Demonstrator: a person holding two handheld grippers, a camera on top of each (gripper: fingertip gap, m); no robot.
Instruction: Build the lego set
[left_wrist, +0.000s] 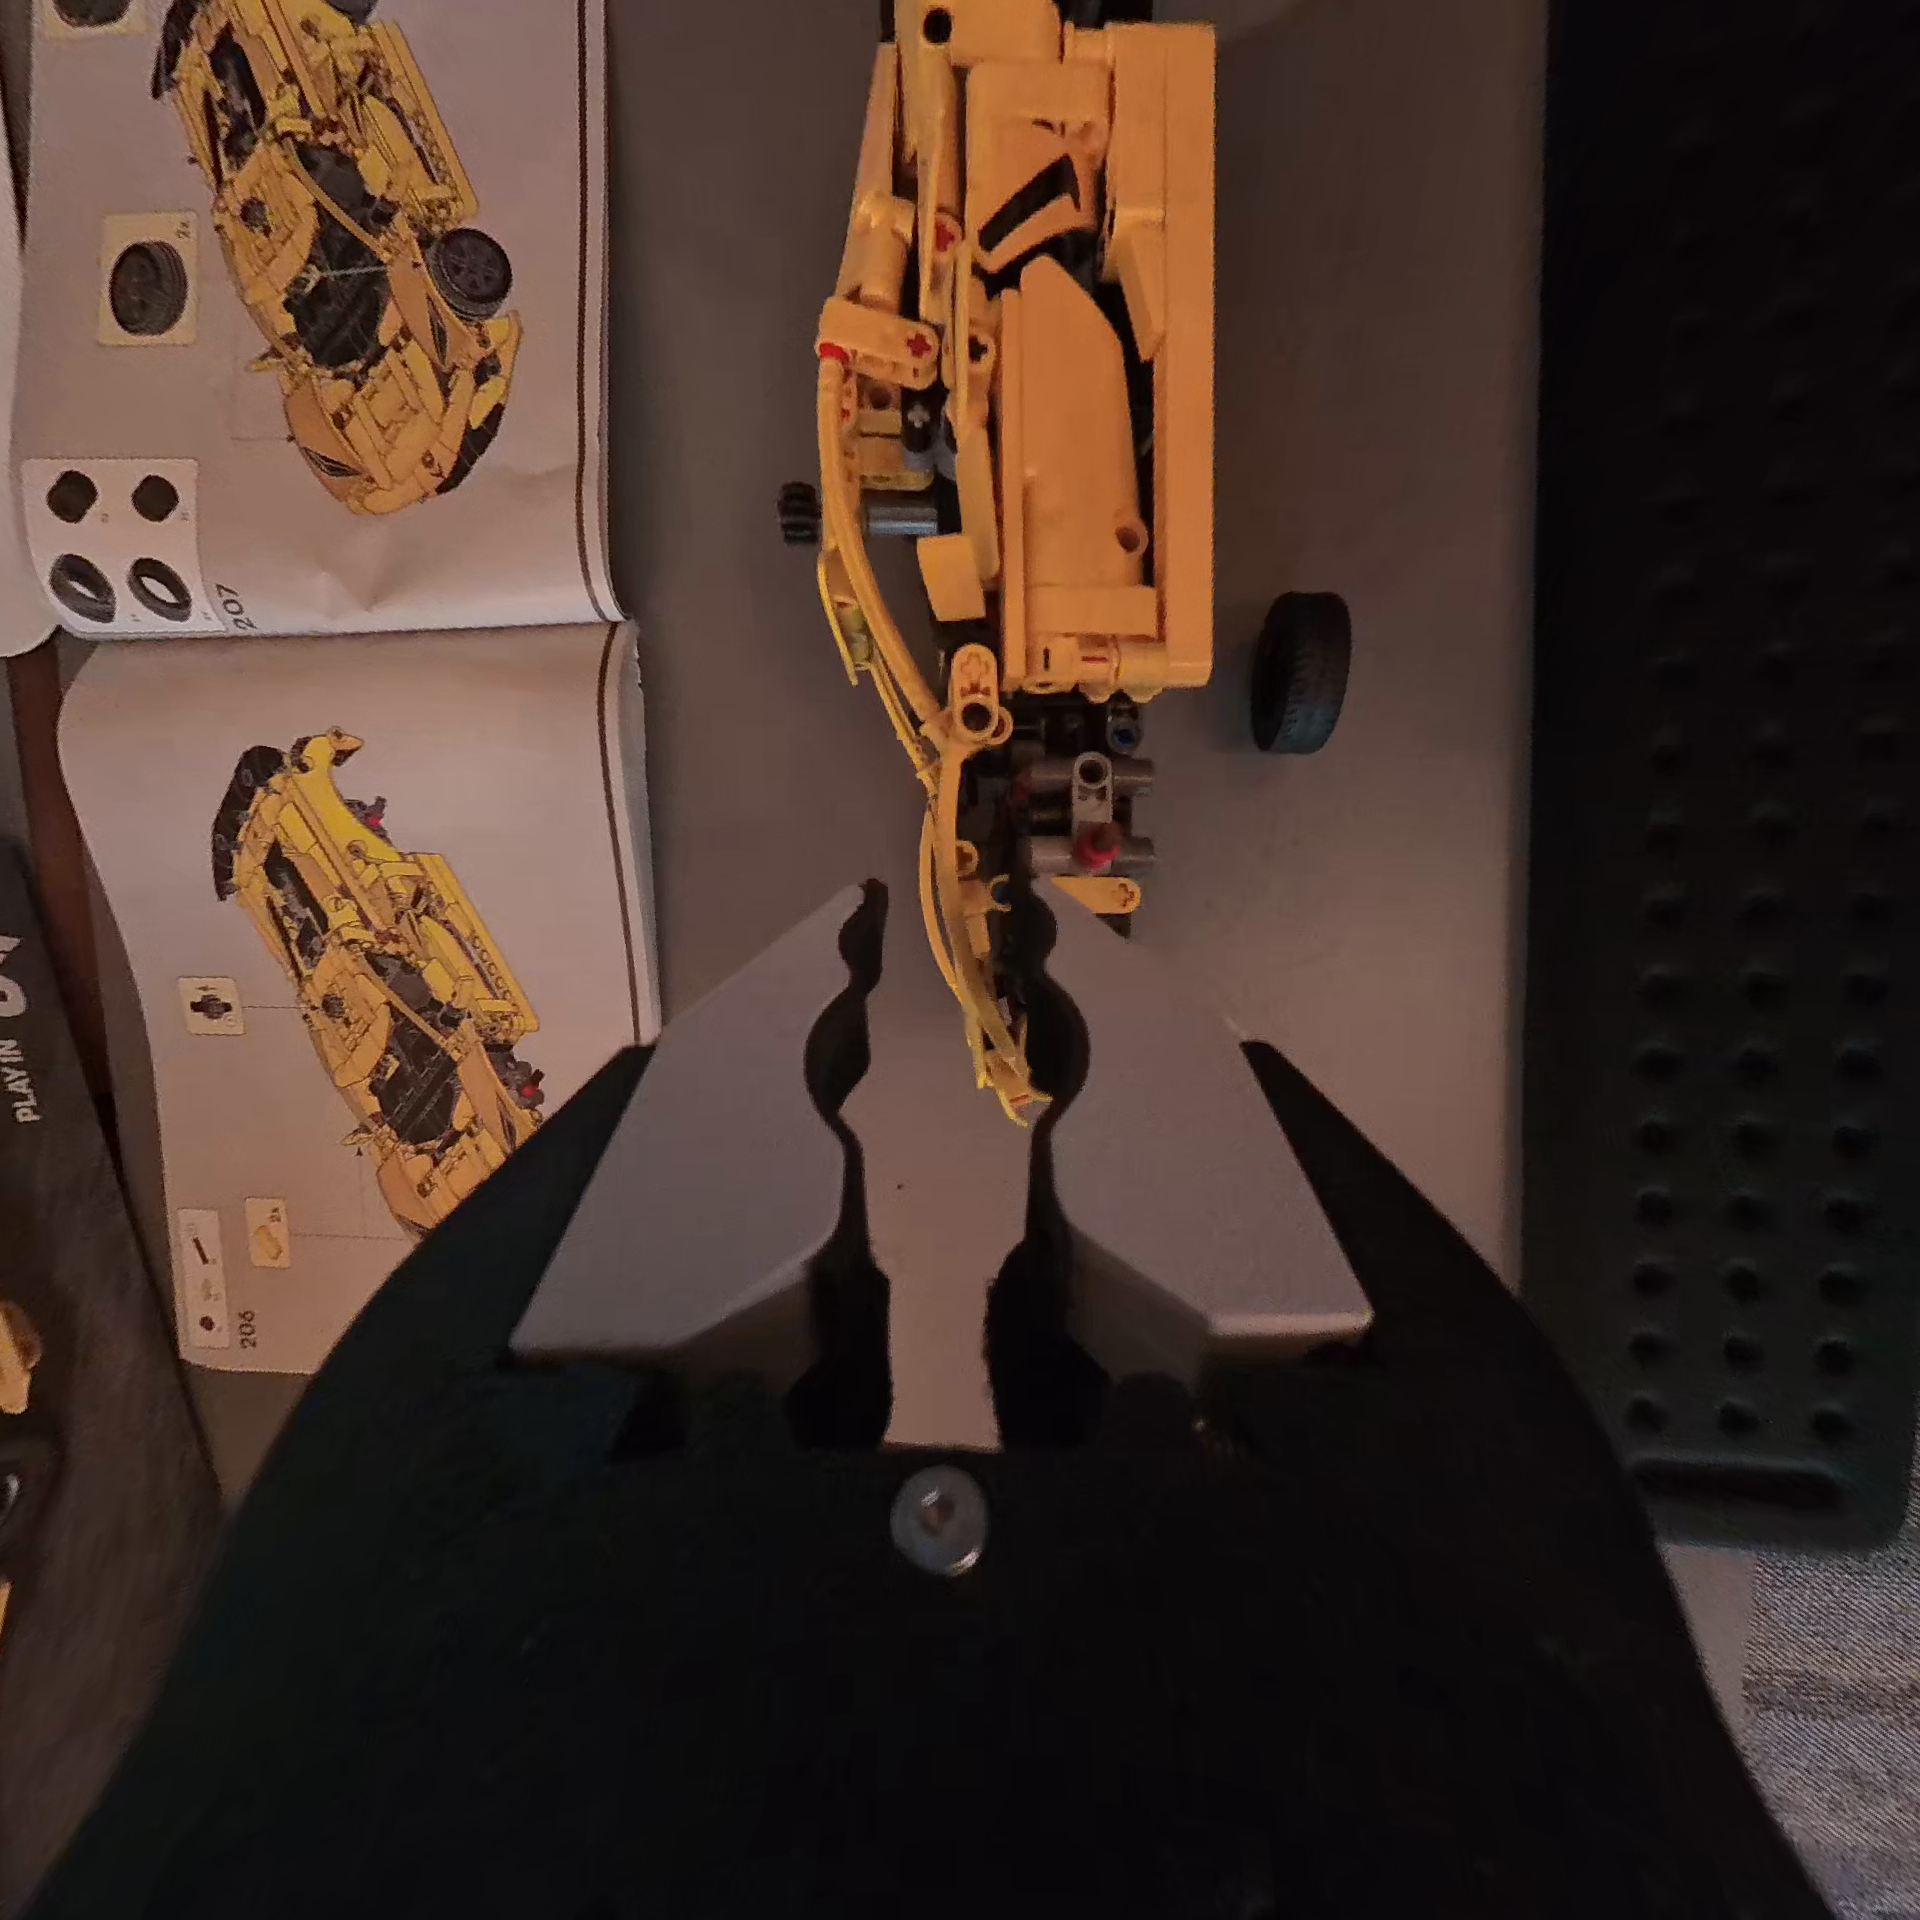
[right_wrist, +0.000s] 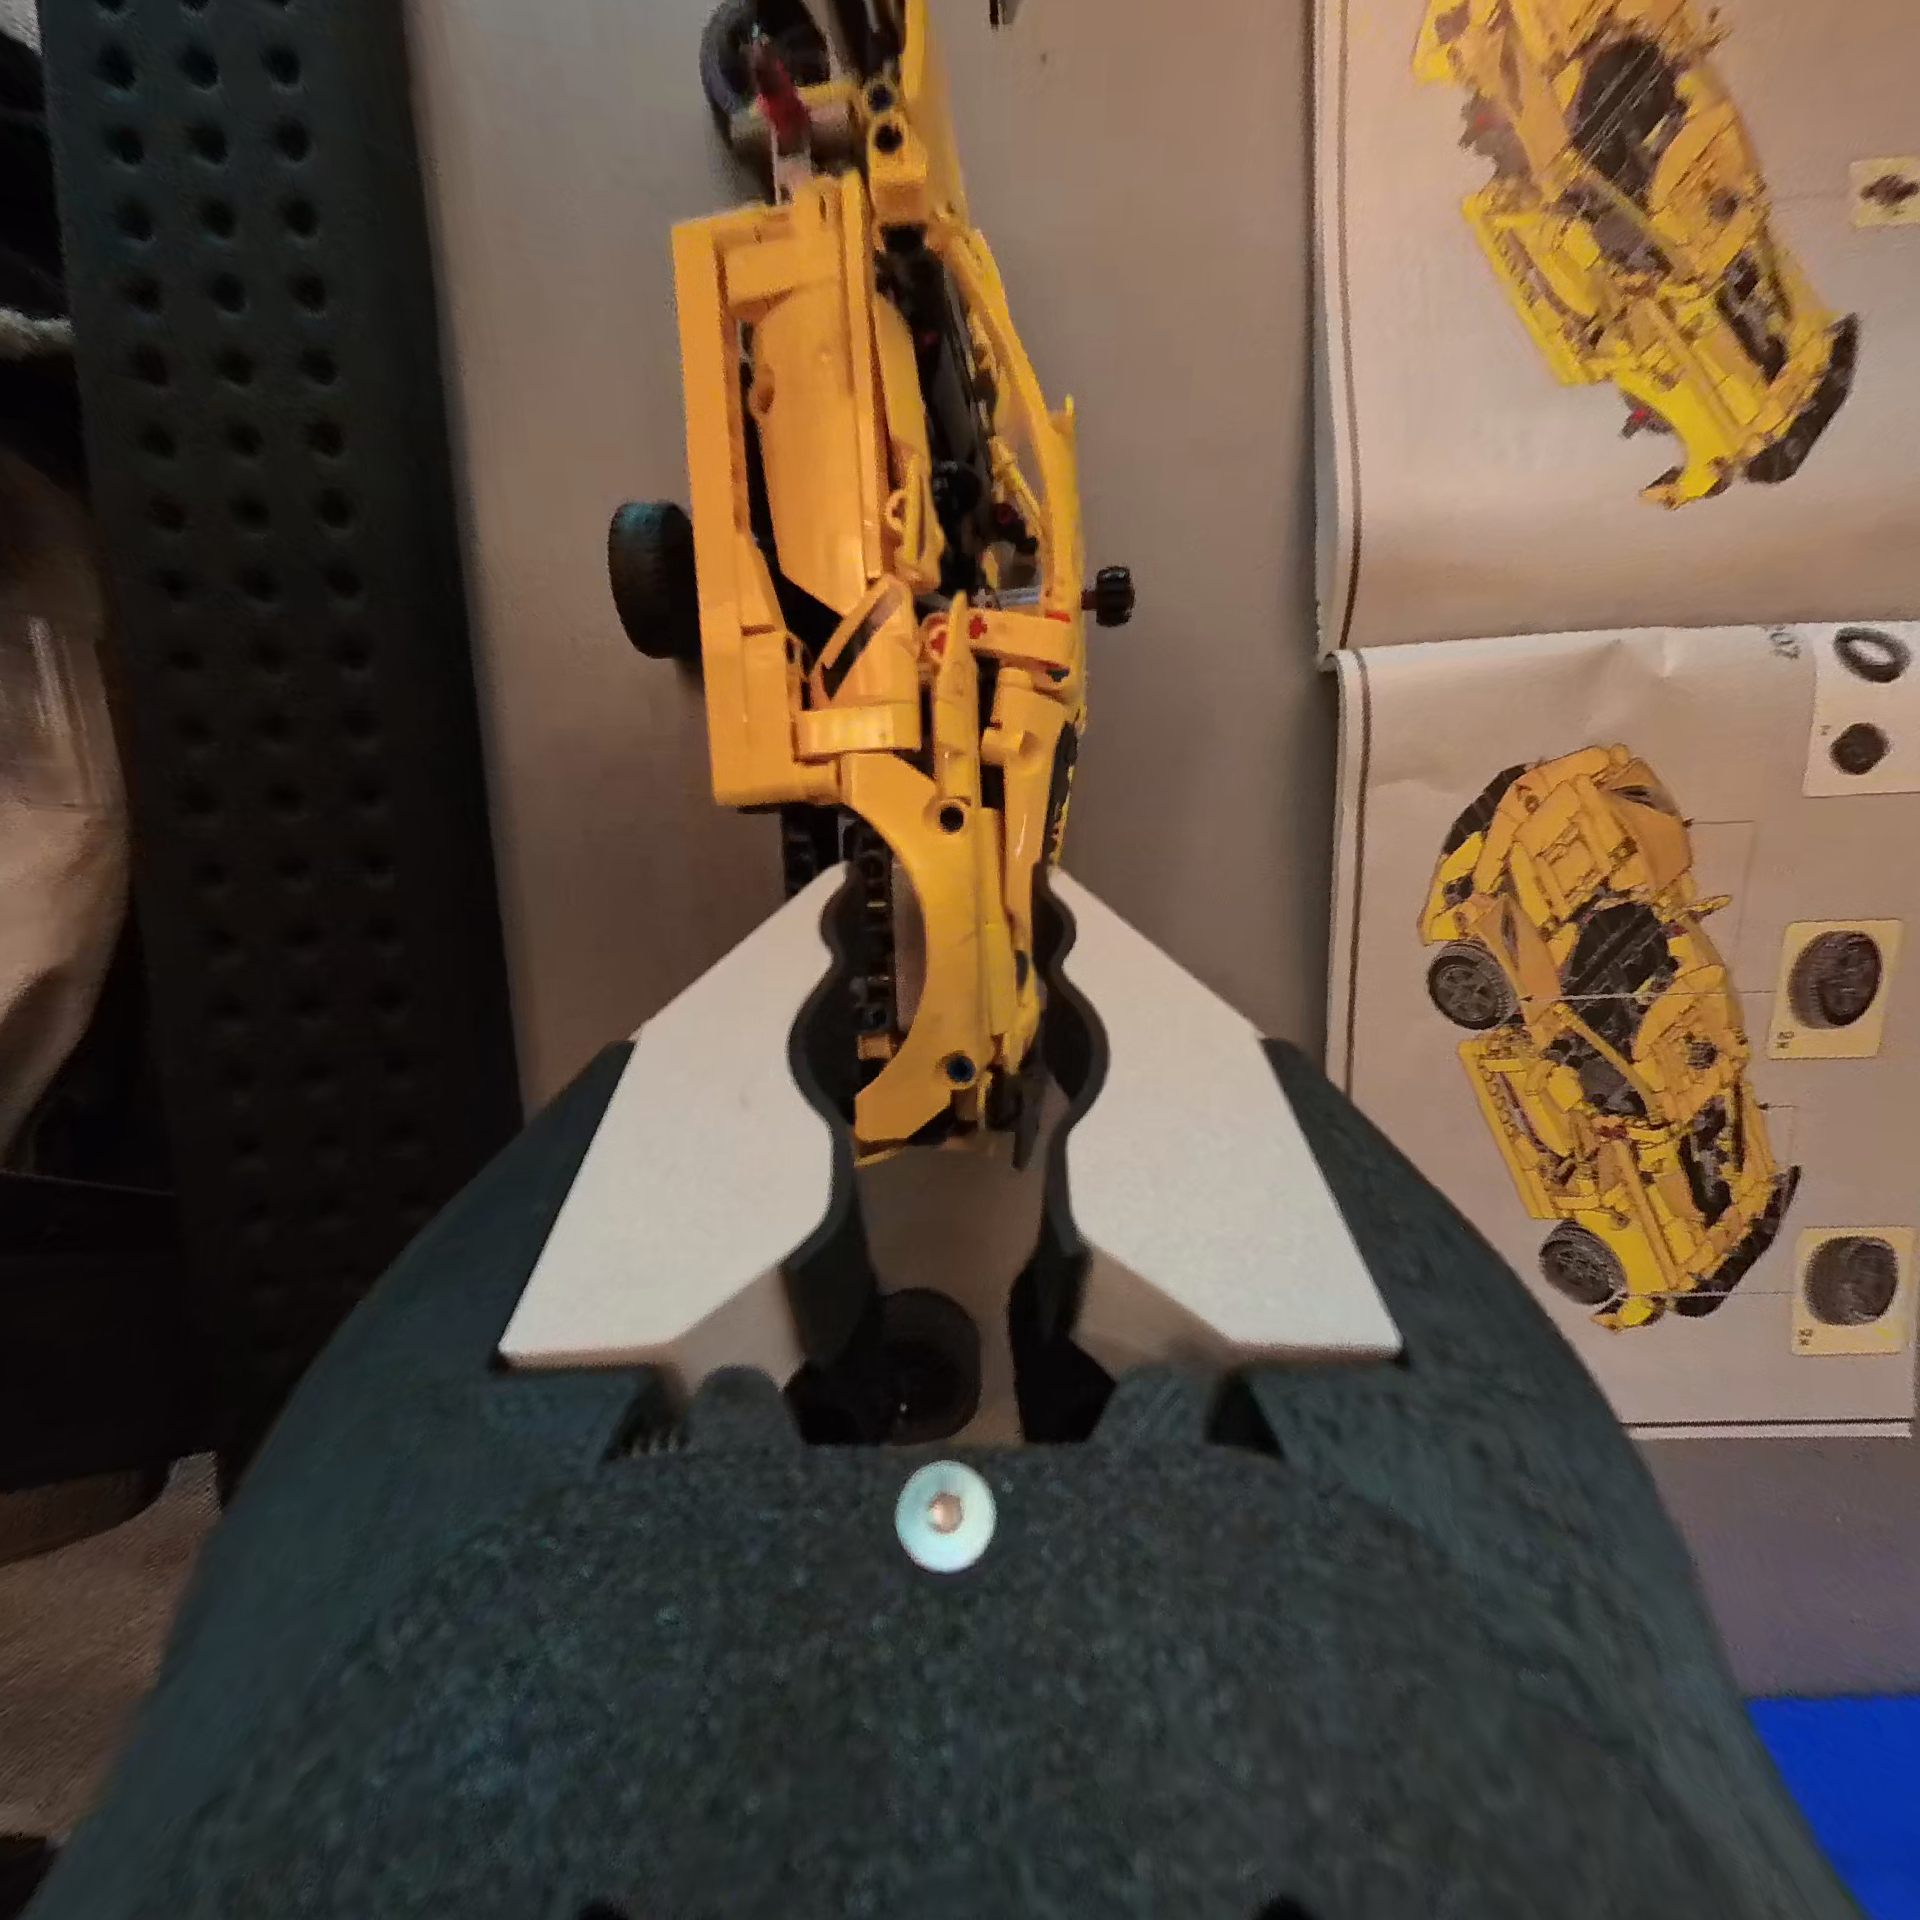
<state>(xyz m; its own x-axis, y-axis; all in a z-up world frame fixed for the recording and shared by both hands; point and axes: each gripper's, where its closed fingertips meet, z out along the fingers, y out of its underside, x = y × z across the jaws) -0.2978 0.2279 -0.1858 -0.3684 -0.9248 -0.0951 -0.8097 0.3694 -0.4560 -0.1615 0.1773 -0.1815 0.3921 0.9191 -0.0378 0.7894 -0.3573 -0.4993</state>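
Note:
A partly built yellow lego car (left_wrist: 1070, 416) is turned on its side over the grey table (left_wrist: 1403, 312). My left gripper (left_wrist: 956, 904) is shut on the thin curved end of the car. My right gripper (right_wrist: 940, 883) is shut on the car's (right_wrist: 831, 468) other end, at a yellow wheel arch. A loose black wheel (left_wrist: 1299, 670) stands on the table beside the car; it also shows in the right wrist view (right_wrist: 649, 582). Another black wheel (right_wrist: 920, 1351) lies under my right gripper. A small black gear (left_wrist: 795, 511) sticks out of the car's side.
The open instruction booklet (left_wrist: 312, 312) lies flat beside the car and also shows in the right wrist view (right_wrist: 1610, 727). A black perforated panel (left_wrist: 1735, 727) borders the table on the other side. A dark box (left_wrist: 42, 1091) sits at the far left. My right fingertips sit around 15 cm from my left ones.

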